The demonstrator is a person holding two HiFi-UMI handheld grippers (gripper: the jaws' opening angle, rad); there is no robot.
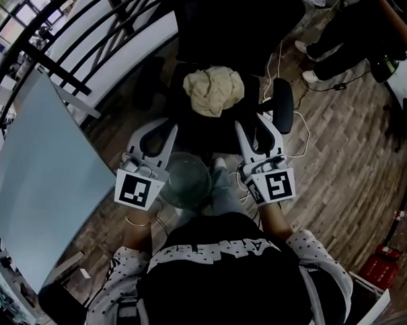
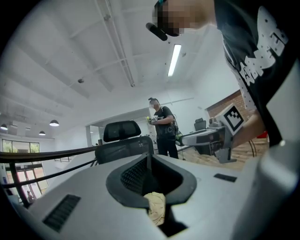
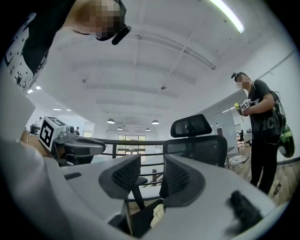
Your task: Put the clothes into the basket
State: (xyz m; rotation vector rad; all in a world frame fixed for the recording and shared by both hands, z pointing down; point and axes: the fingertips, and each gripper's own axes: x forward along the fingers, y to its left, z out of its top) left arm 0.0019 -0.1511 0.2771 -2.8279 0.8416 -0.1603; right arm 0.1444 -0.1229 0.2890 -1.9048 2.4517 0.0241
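Note:
A crumpled beige cloth (image 1: 213,90) lies on the seat of a black office chair (image 1: 219,31). My left gripper (image 1: 170,130) hovers at the seat's near left corner, shut with nothing in it. My right gripper (image 1: 243,128) hovers at the near right corner, open and empty. Both point level toward the chair, a little short of the cloth. A clear round basket (image 1: 190,157) sits between the two hands, close to my legs. In the left gripper view the cloth (image 2: 156,207) shows below the shut gripper (image 2: 148,161). In the right gripper view the cloth (image 3: 158,215) peeks below the open gripper (image 3: 152,176).
A black railing (image 1: 67,38) and a pale sloping panel (image 1: 41,185) lie to the left. Another person (image 1: 357,30) stands on the wood floor at the upper right, near loose cables (image 1: 300,139). A red object (image 1: 381,267) sits at the lower right.

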